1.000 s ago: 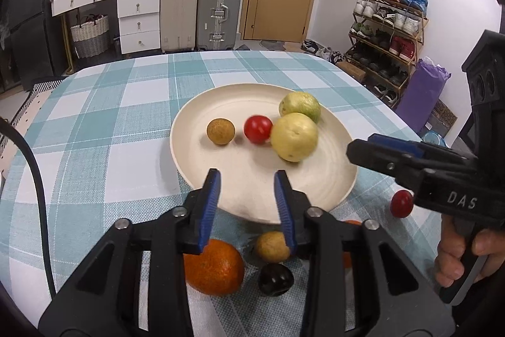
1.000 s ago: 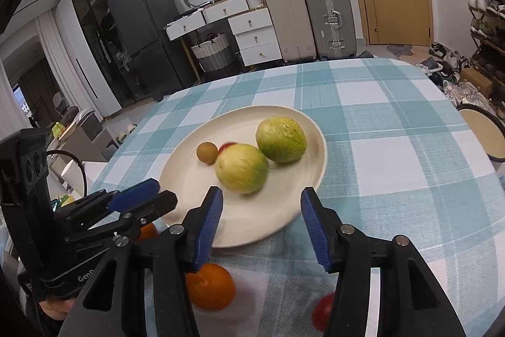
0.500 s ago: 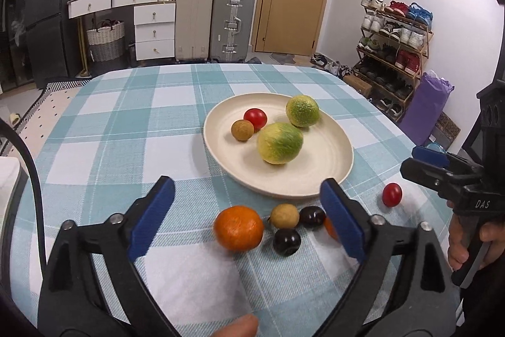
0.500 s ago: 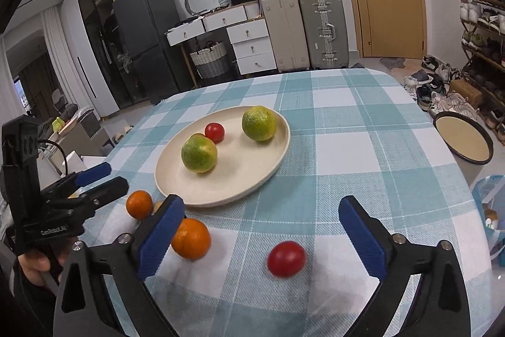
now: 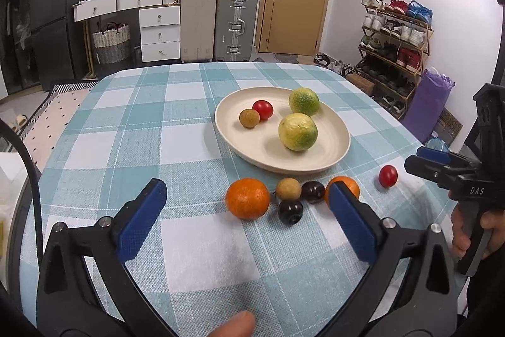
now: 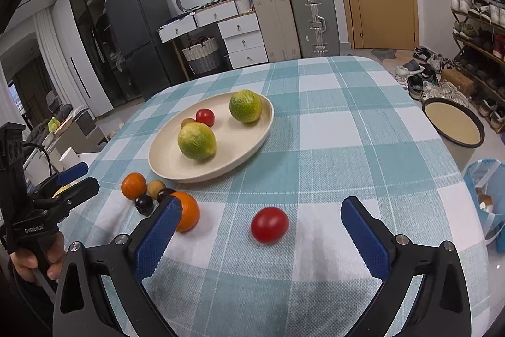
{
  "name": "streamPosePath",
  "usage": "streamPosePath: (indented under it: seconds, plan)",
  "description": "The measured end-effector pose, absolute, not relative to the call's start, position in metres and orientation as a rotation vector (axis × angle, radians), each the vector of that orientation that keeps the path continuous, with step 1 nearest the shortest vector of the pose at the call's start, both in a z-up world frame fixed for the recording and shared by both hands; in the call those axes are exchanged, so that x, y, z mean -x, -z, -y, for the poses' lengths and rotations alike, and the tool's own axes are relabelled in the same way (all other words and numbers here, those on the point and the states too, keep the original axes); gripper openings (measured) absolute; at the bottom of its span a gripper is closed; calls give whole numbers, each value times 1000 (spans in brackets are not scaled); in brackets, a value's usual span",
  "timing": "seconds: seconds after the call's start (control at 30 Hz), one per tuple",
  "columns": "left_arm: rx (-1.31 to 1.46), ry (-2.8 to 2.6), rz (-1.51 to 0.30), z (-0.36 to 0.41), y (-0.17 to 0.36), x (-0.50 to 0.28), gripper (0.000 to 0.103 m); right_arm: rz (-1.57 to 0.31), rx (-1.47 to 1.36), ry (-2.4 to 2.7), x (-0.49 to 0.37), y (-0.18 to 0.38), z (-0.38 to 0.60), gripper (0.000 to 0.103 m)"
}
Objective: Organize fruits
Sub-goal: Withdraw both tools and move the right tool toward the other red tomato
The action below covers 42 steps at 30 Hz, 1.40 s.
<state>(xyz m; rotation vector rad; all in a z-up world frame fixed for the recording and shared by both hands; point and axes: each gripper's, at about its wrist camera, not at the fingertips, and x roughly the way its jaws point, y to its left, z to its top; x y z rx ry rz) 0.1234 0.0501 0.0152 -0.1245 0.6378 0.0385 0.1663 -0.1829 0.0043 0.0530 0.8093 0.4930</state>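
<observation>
A cream plate on the checked cloth holds two green-yellow citrus fruits, a small red tomato and a brown longan. In front of it lie an orange, a tan longan, two dark fruits and a second orange. My left gripper hovers short of this cluster, its jaws opening with nothing between the pads. My right gripper stands open above a loose red tomato, apart from it. The same plate shows in the right wrist view.
The table's right edge drops to a round stool and a blue bag. A hand holds each gripper's handle at the near table edge. Suitcases, drawers and a shoe rack stand beyond the table.
Both grippers have pulled back from the plate and their jaws have spread wide. The yellow-green citrus now rests free on the plate, and the loose fruits have come into full view.
</observation>
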Motion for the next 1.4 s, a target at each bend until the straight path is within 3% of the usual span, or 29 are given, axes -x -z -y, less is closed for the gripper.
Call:
streamPosePath:
  seconds: [0.63,0.73,1.1,1.2,1.4]
  plan:
    - [122,-29,-680,-38,1,-130,102,-847,-75,-480,-164,7,187,100]
    - [118,-24,-684,-36,1,-131,102,-863,-56,-488,-164,8,181,85]
    - [118,-2,-701,-27,4,-132,102,-895,-57,-509,-167,14,174,67]
    - [105,9,-708,-25,5,-133,102,-912,-61,-486,-170,16,176,66]
    - [105,59,-737,-21,9,-137,81,-942,-61,-458,-175,22,177,63]
